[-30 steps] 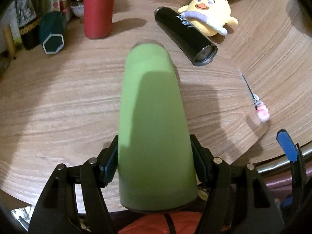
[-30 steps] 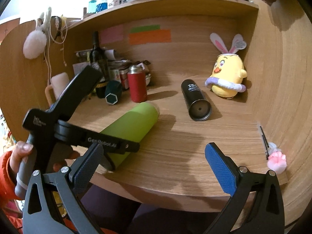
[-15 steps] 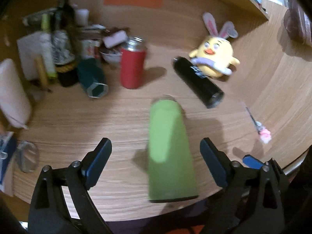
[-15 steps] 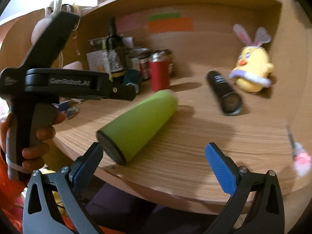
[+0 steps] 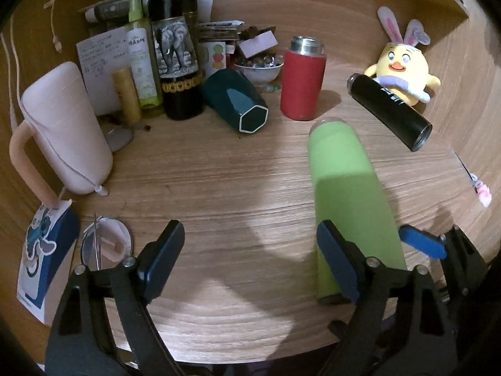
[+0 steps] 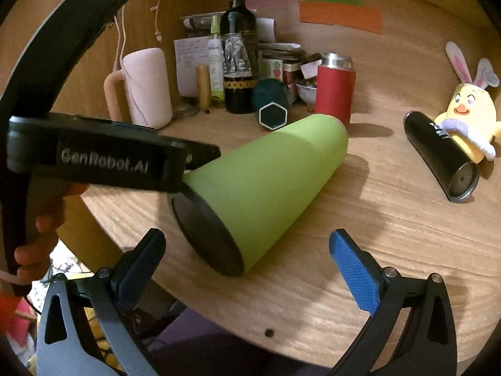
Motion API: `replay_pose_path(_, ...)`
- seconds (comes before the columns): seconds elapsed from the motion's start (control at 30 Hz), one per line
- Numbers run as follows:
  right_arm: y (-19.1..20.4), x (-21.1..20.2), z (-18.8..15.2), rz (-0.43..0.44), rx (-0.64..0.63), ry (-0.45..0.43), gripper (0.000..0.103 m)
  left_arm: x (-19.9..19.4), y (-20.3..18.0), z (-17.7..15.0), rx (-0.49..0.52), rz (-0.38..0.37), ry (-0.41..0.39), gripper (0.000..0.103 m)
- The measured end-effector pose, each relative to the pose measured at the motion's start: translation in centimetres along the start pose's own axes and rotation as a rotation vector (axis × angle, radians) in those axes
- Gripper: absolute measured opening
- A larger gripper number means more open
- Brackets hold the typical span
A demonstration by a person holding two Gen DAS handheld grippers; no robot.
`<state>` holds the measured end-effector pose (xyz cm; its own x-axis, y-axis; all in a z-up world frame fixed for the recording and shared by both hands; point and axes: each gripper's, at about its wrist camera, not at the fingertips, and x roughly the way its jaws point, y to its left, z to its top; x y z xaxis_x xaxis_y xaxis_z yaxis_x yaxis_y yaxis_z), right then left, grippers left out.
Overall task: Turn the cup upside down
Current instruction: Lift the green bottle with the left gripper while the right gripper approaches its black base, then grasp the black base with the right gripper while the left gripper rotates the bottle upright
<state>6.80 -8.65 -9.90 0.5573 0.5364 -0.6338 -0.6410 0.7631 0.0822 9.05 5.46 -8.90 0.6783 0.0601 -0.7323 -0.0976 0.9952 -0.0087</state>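
We had let go of the green cup [image 5: 347, 194]: our left gripper [image 5: 250, 260] stood with its fingers wide and empty, and the cup lay on its side on the table [image 5: 219, 188], so the flip was still to finish. Our right gripper [image 6: 247, 269] was wide too. Farther back, a small bowl [image 5: 256, 70] held what looked like marbles.
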Motion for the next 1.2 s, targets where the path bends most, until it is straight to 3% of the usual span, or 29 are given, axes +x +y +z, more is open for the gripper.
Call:
replay_pose_path(0.5,1.0,0.7,0.5,-0.113,-0.011,-0.07,0.103,0.8,-0.9,-0.3,-0.009,-0.091,0.033,0.087)
replay_pose_path(0.83,-2.0,-1.3,-0.7,-0.122,0.066,-0.107,0.078,0.3,-1.6,-0.4,-0.009,-0.115,0.017,0.087)
replay_pose_path(1.2,-5.0,-5.0,-2.1,-0.163,0.101,-0.126,0.064,-1.2,-3.3,0.1,0.003,-0.164,-0.032,0.087)
